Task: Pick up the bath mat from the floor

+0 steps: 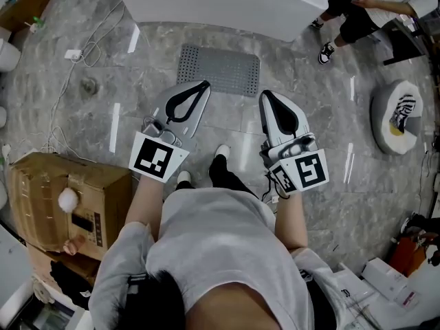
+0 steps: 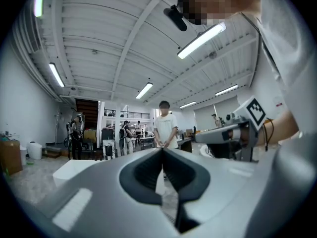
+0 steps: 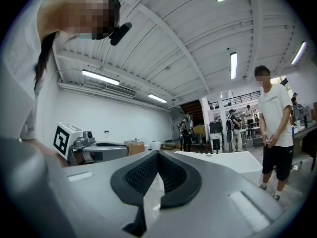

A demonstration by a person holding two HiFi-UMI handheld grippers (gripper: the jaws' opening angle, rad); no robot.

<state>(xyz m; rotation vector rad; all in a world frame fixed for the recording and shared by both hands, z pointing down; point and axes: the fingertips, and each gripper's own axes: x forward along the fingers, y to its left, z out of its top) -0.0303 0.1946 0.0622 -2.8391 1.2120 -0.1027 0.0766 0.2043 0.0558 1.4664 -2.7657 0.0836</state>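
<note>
A grey perforated bath mat [image 1: 218, 69] lies flat on the marble floor in front of a white bathtub [image 1: 220, 2]. In the head view my left gripper [image 1: 206, 84] is held level above the floor, its tip over the mat's near left corner. My right gripper [image 1: 265, 96] hovers just off the mat's near right corner. Both are shut with nothing between the jaws. The left gripper view [image 2: 162, 150] and the right gripper view [image 3: 157, 153] look level across the room with tips touching; the mat is not seen there.
A cardboard box [image 1: 65, 198] stands at my left. A white cable [image 1: 75, 67] trails over the floor at the left. A round cushion-like object [image 1: 397, 115] sits at the right. A person in black shorts [image 1: 357, 5] stands beyond the tub's right end.
</note>
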